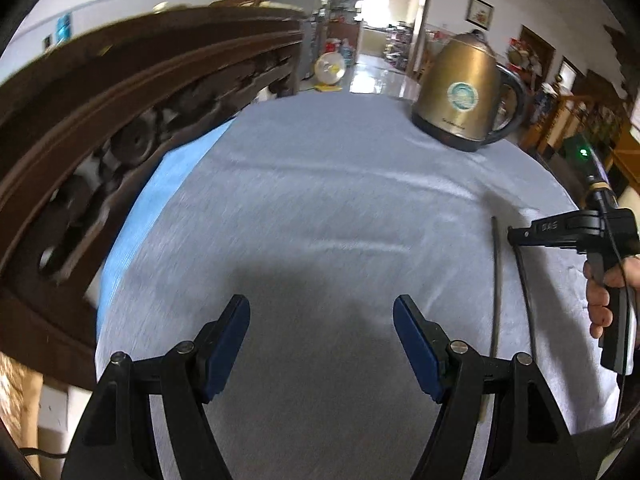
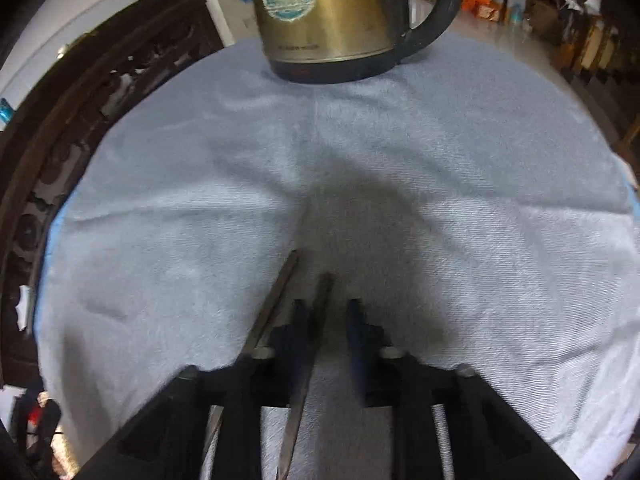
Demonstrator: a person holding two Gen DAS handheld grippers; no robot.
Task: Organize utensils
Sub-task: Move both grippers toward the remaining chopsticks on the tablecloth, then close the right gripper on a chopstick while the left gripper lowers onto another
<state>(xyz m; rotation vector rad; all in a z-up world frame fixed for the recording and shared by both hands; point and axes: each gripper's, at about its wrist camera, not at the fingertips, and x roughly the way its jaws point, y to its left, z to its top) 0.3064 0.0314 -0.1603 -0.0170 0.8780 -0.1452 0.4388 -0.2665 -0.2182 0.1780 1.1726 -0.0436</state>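
Two thin dark metal chopsticks lie on the pale blue-grey cloth. In the right wrist view one chopstick (image 2: 276, 300) lies just left of my right gripper (image 2: 328, 312), and the other chopstick (image 2: 312, 344) runs between its fingers, close to the left pad. The jaws are narrowly apart with a gap on the right side. In the left wrist view my left gripper (image 1: 321, 312) is open and empty over bare cloth. The right gripper (image 1: 520, 236) shows at the right, above both chopsticks (image 1: 496, 280).
A brass-coloured electric kettle (image 1: 464, 92) with a black handle stands on the far side of the cloth-covered table (image 1: 320, 184); it also shows in the right wrist view (image 2: 332, 16). A carved dark wooden chair back (image 1: 120, 120) borders the table's left edge.
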